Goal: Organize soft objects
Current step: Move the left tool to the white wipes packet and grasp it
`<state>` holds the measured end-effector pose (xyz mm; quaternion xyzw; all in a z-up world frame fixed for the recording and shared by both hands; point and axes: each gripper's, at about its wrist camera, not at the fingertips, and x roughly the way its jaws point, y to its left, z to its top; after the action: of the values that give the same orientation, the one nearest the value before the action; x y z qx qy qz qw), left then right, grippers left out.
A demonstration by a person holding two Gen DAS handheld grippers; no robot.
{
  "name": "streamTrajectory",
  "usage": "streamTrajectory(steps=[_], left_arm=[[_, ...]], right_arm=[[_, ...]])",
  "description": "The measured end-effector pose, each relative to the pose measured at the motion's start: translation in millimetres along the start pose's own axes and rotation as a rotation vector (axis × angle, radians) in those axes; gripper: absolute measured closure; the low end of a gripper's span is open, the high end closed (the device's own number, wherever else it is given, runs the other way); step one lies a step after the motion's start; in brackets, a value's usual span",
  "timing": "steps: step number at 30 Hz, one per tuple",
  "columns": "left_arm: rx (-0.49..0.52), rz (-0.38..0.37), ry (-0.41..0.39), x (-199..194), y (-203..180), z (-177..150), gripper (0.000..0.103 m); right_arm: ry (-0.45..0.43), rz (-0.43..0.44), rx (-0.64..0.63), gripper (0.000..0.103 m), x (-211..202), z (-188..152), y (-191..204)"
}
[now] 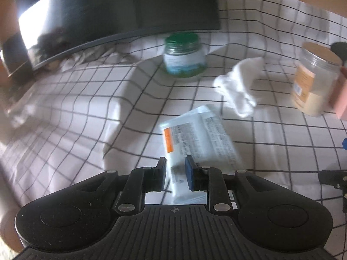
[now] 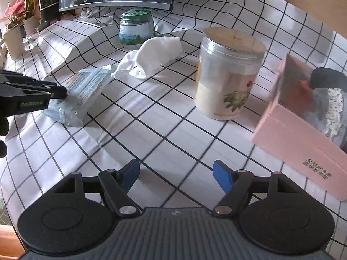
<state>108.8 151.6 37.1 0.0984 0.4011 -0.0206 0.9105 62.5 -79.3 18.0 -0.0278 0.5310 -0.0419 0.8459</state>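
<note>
Two soft things are waiting on the checked cloth (image 1: 271,151). Through the left wrist view, I am looking at my left gripper (image 1: 175,173) low in the centre, its jaws narrowed around the near end of the wipes pack (image 1: 201,130), though I cannot tell whether the pads are pressing; the crumpled white cloth (image 1: 238,86) is lying loose to the upper right. Through the right wrist view, my right gripper (image 2: 176,176) is hanging spread and empty at the bottom centre, while the pink box (image 2: 303,140) at the right edge is already holding something frilly. I judge the sorting partly done, with pack and cloth still remaining.
</note>
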Motion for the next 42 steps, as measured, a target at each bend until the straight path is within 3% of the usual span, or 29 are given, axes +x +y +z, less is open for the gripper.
streamTrajectory(steps=[2, 7, 15, 18, 21, 23, 26, 29, 34, 37, 39, 42], left_arm=[[-0.028, -0.024, 0.013, 1.4, 4.4, 2.2, 0.084], [-0.108, -0.119, 0.038, 7.1, 11.0, 7.4, 0.084], [-0.085, -0.211, 0.058, 14.8, 6.2, 16.0, 0.078], [-0.031, -0.204, 0.067, 13.1, 3.5, 18.4, 0.075], [0.021, -0.1, 0.058, 11.6, 4.8, 17.9, 0.073], [0.0, -0.074, 0.072, 14.6, 12.7, 18.5, 0.076], [-0.066, -0.117, 0.117, 21.8, 22.0, 17.9, 0.079], [-0.112, -0.179, 0.144, 27.2, 23.0, 14.8, 0.076], [-0.145, -0.159, 0.094, 18.0, 22.1, 25.2, 0.076], [-0.182, -0.224, 0.07, 12.0, 16.3, 39.9, 0.076], [-0.148, -0.265, 0.07, 12.6, -3.0, 44.7, 0.076], [0.006, -0.271, 0.052, 15.8, -45.8, 44.1, 0.075]], right_arm=[[-0.003, 0.005, -0.002, 0.024, 2.3, 2.0, 2.0], [-0.008, 0.024, 0.032, 0.017, 6.7, 2.2, 2.0], [-0.024, 0.022, 0.031, 0.008, 9.1, -0.1, 7.0], [-0.017, 0.025, 0.025, 0.007, 10.0, 1.1, 7.7], [-0.011, 0.027, 0.023, 0.006, 9.9, 1.4, 9.0], [-0.008, 0.028, 0.022, 0.005, 9.7, 1.2, 9.9], [-0.006, 0.032, 0.018, 0.004, 9.2, 0.0, 10.4], [-0.011, 0.034, 0.015, 0.002, 8.7, -2.2, 10.6], [-0.018, 0.04, 0.009, 0.0, 8.3, -4.8, 10.6], [-0.026, 0.042, 0.004, 0.0, 7.7, -6.5, 9.9], [-0.028, 0.046, -0.001, 0.0, 8.0, -6.2, 9.5], [-0.035, 0.052, -0.009, 0.0, 7.9, -6.3, 8.8]])
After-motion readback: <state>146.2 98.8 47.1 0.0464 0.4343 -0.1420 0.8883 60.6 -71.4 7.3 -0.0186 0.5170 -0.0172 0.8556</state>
